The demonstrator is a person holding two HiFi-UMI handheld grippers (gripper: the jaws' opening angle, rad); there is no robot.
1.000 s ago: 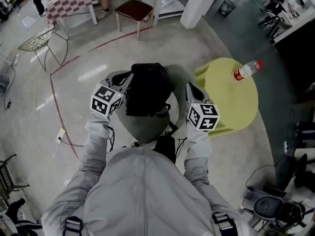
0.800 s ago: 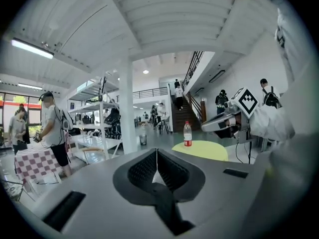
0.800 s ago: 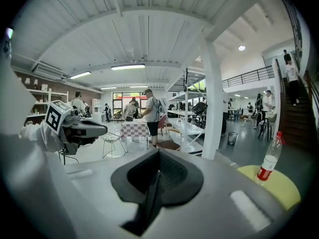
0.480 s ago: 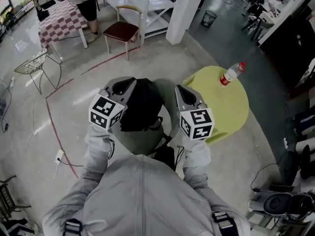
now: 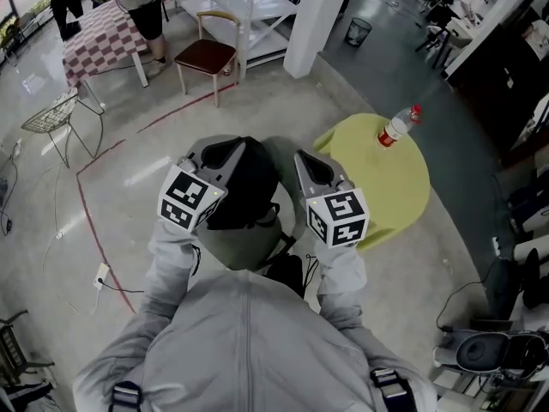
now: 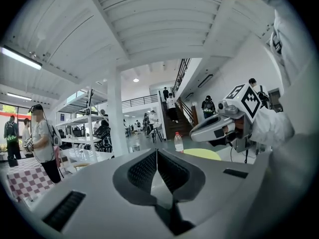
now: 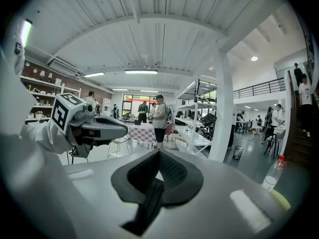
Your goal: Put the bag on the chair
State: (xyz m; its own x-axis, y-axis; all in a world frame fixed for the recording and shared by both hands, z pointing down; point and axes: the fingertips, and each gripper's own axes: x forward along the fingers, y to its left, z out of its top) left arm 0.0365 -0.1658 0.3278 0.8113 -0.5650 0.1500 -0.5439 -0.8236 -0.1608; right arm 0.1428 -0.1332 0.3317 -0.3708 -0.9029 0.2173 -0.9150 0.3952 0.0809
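Note:
A black bag (image 5: 243, 183) with a grey-green lower half hangs off the floor between my two grippers in the head view. My left gripper (image 5: 233, 147) flanks its left side and my right gripper (image 5: 302, 158) its right. Both have their jaws together. In the right gripper view a dark strap (image 7: 147, 205) runs out from under the shut jaws of my right gripper (image 7: 159, 156). My left gripper (image 6: 157, 153) also shows pads pressed together. A wooden chair with a red seat (image 5: 204, 54) stands ahead on the floor.
A yellow-green round table (image 5: 390, 187) with a plastic bottle (image 5: 396, 127) on it stands close on the right. A white pillar (image 5: 319, 15), a wire chair (image 5: 47, 123), a checked table (image 5: 103, 41) and people lie ahead. Red tape lines (image 5: 86, 204) cross the floor.
The whole view has shifted: the red-seat chair sits lower and nearer, and the yellow-green table has slid left. The bag stays between the two shut grippers, which have drawn slightly closer together.

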